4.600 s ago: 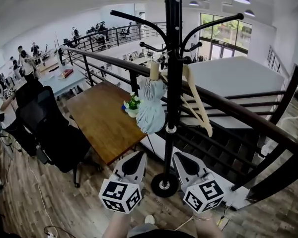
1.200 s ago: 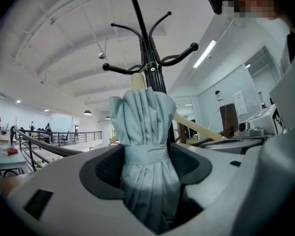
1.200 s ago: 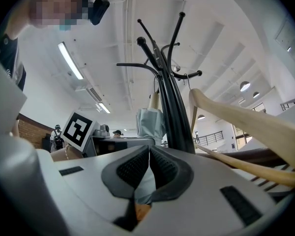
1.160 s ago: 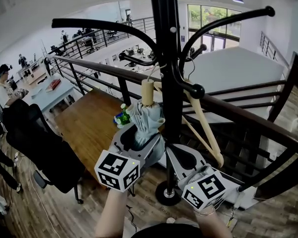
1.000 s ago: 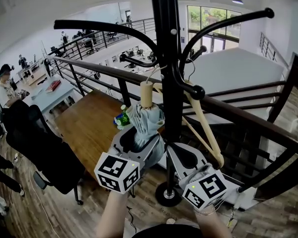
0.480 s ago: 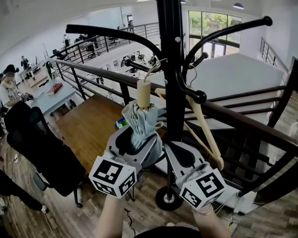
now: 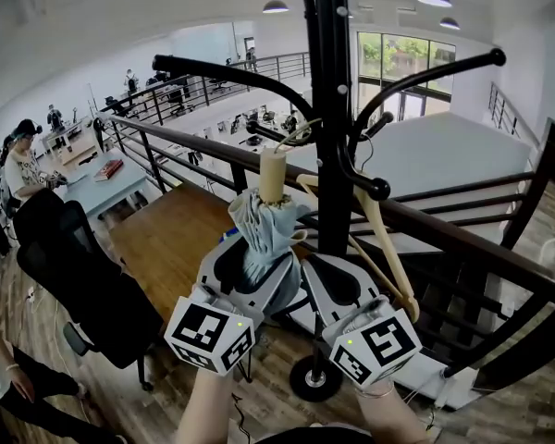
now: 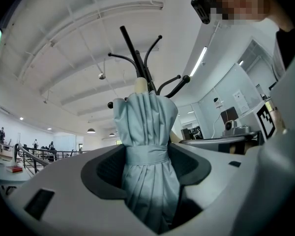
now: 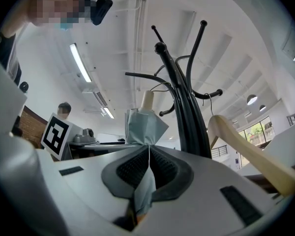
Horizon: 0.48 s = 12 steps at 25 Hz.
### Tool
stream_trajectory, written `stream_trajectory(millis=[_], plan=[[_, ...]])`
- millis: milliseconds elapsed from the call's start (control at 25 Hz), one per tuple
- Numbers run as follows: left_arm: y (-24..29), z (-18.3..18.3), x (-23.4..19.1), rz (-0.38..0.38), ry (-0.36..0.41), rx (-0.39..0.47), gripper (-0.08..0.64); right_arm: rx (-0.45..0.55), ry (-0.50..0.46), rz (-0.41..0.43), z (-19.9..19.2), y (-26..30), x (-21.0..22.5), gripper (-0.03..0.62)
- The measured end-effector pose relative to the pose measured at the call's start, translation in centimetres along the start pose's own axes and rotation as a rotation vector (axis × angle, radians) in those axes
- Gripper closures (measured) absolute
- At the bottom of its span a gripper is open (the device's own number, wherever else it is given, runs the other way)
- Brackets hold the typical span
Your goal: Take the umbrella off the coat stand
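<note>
Left hand-held gripper (image 7: 252,265) clamps the folded pale blue umbrella (image 7: 262,234) at its tie band, pads pressed to both sides of the bundle. Just beside it, the right hand-held gripper (image 7: 333,280) has its jaws together on a thin flap of the same fabric. I see the umbrella upright, cream handle (image 7: 272,174) on top, close against the black pole of the coat stand (image 7: 333,109). Its cord curves up toward a hook; I cannot tell whether it rests there. A wooden hanger (image 7: 381,248) hangs to the pole's right. Beyond runs a dark railing (image 7: 462,240), with a wooden tabletop (image 7: 171,239) and a black chair (image 7: 83,285) farther left.
</note>
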<state>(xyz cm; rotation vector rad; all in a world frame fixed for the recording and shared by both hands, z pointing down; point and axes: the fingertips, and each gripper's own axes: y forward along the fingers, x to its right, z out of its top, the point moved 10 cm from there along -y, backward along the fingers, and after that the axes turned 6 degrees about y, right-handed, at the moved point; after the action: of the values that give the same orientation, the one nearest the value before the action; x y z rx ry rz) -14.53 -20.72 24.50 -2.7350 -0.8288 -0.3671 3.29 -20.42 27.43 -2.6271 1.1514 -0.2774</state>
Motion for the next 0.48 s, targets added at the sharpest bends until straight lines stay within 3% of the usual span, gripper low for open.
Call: stream_trajectory(millis=[480], plan=[[-0.8, 1.9, 0.0, 0.045, 0.006, 0.054, 0.275, 0.035, -0.015, 0.031, 1.4, 0.8, -0.5, 0.563]])
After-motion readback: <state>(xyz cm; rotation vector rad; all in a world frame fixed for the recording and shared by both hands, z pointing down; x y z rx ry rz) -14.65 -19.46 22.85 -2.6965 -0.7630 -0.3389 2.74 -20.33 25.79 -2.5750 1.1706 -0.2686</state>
